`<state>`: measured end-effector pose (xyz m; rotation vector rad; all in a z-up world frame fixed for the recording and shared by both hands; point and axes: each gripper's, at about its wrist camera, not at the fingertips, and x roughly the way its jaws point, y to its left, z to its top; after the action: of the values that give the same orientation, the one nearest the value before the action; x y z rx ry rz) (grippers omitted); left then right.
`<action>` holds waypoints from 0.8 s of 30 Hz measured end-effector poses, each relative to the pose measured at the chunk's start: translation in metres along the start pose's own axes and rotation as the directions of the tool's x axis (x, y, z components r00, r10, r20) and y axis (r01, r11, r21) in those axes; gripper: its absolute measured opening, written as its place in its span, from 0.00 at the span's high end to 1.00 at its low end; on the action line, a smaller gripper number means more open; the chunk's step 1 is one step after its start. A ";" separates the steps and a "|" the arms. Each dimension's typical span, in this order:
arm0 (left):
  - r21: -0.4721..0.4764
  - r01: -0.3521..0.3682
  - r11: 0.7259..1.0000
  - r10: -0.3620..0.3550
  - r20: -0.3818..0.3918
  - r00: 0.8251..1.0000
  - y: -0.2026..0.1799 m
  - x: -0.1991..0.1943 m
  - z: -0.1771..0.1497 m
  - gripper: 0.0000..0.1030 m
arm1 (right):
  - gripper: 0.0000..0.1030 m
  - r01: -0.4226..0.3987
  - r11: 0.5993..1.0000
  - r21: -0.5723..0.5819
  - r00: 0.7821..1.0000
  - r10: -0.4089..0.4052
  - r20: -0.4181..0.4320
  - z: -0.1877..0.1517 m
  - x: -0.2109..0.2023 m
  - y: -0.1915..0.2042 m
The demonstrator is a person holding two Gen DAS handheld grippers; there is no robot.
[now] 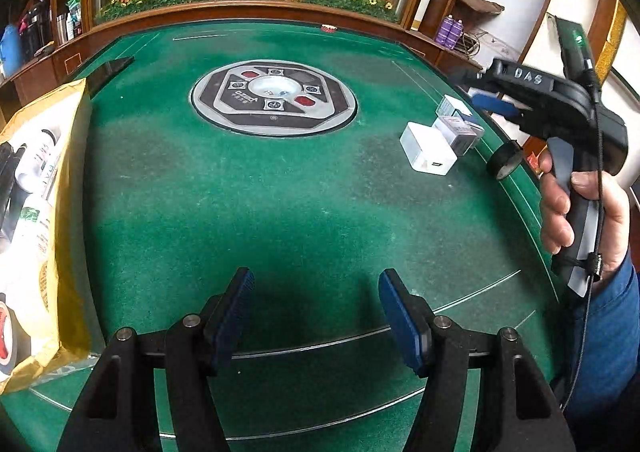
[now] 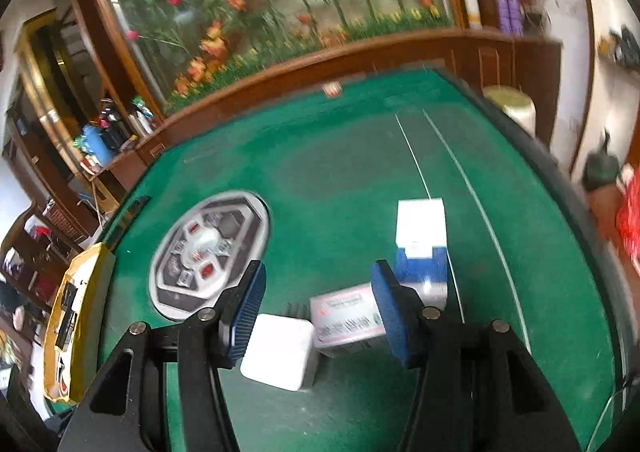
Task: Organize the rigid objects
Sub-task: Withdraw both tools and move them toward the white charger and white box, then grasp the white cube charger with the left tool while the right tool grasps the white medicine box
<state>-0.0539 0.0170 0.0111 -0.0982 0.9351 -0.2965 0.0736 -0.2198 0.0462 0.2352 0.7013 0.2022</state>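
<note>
A: What sits on the green tabletop (image 1: pixel 304 187)?
B: A white charger block (image 2: pixel 280 356), a pink-labelled box (image 2: pixel 346 318) and a blue-and-white box (image 2: pixel 422 248), huddled near the right edge beside a black tape roll (image 1: pixel 505 160).
A: And the claws?
B: The right claw (image 2: pixel 320 316) gapes above the boxes, gripping nothing. The left claw (image 1: pixel 316 312) is parted over bare felt. A yellow bag (image 1: pixel 60 219) of bottles lies left.

The left wrist view is sharp and evenly lit; the right wrist view is motion-blurred, with glare at the top. Fisheye bends both edges.
</note>
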 end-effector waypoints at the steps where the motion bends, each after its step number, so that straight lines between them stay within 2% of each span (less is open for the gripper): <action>1: 0.002 0.002 1.000 -0.002 -0.003 1.000 -0.001 0.001 0.000 0.34 | 0.47 -0.025 1.000 -0.003 1.000 0.025 0.003 0.000 -0.001 0.002; 3: 0.005 0.003 1.000 -0.003 -0.007 1.000 -0.001 0.001 -0.001 0.34 | 0.45 -0.043 0.999 0.009 0.999 0.043 -0.029 0.001 0.005 0.001; 8: 0.006 0.006 1.000 -0.006 -0.004 1.000 -0.002 0.001 -0.001 0.34 | 0.45 0.110 0.992 -0.056 0.989 -0.115 -0.096 -0.003 0.026 0.008; 11: 0.009 0.008 1.000 -0.008 0.000 1.000 -0.003 -0.001 -0.001 0.34 | 0.37 0.201 0.972 -0.120 0.972 -0.213 -0.096 -0.007 0.035 0.014; 13: 0.005 0.012 1.000 -0.012 0.000 1.000 -0.003 -0.001 -0.001 0.34 | 0.34 0.222 0.963 -0.154 0.963 -0.241 -0.122 -0.010 0.041 0.017; 15: 0.004 0.011 1.000 -0.011 -0.001 1.000 -0.002 0.000 0.000 0.34 | 0.34 0.180 0.972 -0.150 0.963 -0.205 -0.176 -0.015 0.047 0.015; 17: 0.003 0.012 1.000 -0.012 -0.001 1.000 -0.002 0.000 0.000 0.34 | 0.34 0.109 0.989 -0.100 0.969 -0.128 -0.212 -0.019 0.046 0.014; 19: 0.002 0.011 1.000 -0.011 -0.004 1.000 -0.002 0.000 0.000 0.34 | 0.33 0.064 0.994 -0.092 0.971 -0.083 -0.223 -0.024 0.045 0.018; 21: 0.002 0.011 1.000 -0.011 -0.005 1.000 -0.002 0.001 0.000 0.34 | 0.33 -0.031 0.997 -0.077 0.968 0.011 -0.249 -0.028 0.044 0.024; 24: 0.000 0.008 1.000 -0.008 -0.006 1.000 -0.001 0.001 0.000 0.34 | 0.33 -0.223 0.974 -0.045 0.930 0.199 -0.308 -0.035 0.042 0.040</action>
<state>-0.0536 0.0154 0.0107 -0.1015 0.9405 -0.3038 0.0779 -0.1655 0.0059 0.2055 0.9701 0.4789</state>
